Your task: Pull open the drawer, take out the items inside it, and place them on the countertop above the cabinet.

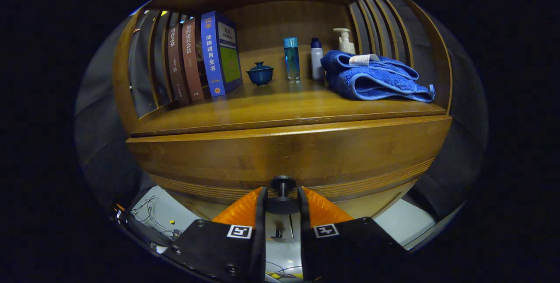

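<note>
Three books (199,57) stand upright at the left end of the countertop (280,110), two brown spines and one blue, leaning slightly against the slatted side wall. Right of them, toward the back edge: a small dark-blue lidded cup (260,74), glazed and round; a tall clear blue bottle (291,59); a white bottle with a dark cap (316,59); a cream pump dispenser (345,40). At the right end lies a folded blue towel (374,77), thick pile, a white tag on top.

Below the countertop's front edge sits the drawer (284,160): varnished wood, smooth and glossy, with a ribbed band along its lower edge. It looks closed or nearly so; nothing of its contents can be seen. Its knob (282,183) is a small dark mushroom-shaped peg at the centre of the lower front.

Gripper (282,202): fingers drawn close on either side of the knob's stem, apparently pinching it, though exact contact on both sides is hard to confirm.

Step in hand, judged: pulling the drawer open. To do it well, keep the fingers behind the knob's flared head so it cannot slip free, pull straight back along the drawer's run, level and steady, without twisting sideways.
</note>
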{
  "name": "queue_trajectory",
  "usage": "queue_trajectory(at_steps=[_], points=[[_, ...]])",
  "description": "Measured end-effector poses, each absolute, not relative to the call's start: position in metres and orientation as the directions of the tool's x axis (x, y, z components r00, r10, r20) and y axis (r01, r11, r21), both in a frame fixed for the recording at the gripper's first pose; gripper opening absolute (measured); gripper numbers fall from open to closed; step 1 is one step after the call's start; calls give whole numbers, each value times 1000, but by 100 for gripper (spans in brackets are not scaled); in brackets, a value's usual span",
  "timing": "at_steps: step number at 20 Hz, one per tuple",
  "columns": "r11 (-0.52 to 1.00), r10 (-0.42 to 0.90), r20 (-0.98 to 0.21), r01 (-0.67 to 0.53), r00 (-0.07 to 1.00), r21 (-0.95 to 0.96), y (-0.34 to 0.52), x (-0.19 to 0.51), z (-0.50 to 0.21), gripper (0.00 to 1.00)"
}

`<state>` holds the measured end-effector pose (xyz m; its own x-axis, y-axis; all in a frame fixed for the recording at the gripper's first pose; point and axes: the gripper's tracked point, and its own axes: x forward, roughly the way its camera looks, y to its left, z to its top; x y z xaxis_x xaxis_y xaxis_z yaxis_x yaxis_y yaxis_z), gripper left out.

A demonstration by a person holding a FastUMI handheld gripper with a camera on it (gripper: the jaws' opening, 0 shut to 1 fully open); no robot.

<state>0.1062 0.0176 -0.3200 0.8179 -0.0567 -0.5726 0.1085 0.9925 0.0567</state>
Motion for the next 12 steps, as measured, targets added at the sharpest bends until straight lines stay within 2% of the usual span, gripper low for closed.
queue_trajectory(at_steps=[12], points=[[993,10,-654,72,757,98,25,20,-308,36]])
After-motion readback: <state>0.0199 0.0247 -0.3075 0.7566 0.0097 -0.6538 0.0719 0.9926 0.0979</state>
